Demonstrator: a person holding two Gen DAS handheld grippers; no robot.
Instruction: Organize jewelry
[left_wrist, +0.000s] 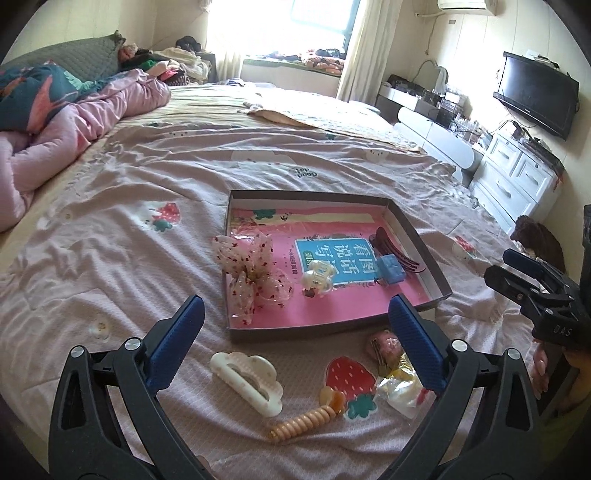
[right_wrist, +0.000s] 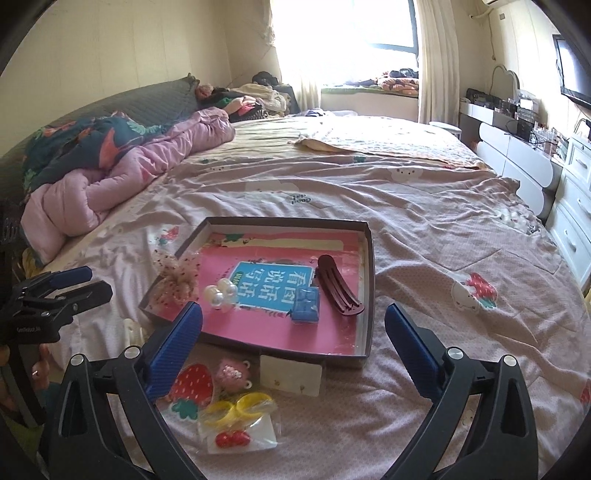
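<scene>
A: From the left wrist view, the left gripper (left_wrist: 295, 332) stands wide open and empty, hovering over the pink bedsheet (left_wrist: 147, 177). The shallow dark cardboard box lined with a pink printed sheet (left_wrist: 421, 236) sits just ahead; it already holds a sheer red-dotted bow (left_wrist: 251, 273), a pearly white clip (left_wrist: 316, 281), a blue rectangular clip (left_wrist: 390, 270) and a maroon claw clip (left_wrist: 395, 248).

B: So what's nearest?

A: The cream cloud-shaped hair clip (left_wrist: 248, 380), on the bed between the fingers, towards the left one. I'd come straight down, close across its narrow width, and lift clear of the box wall. A peach spiral hair tie (left_wrist: 303, 421) lies just beside it.

B: And the right wrist view?

A: The right gripper (right_wrist: 293, 332) is also spread and empty, near the box's front wall. Below it on the bed lie a pink knitted charm (right_wrist: 232, 373), a white earring card (right_wrist: 290, 376) touching the box, and a clear packet of yellow rings (right_wrist: 240, 417). The soft sheet gives, so press lightly.
</scene>
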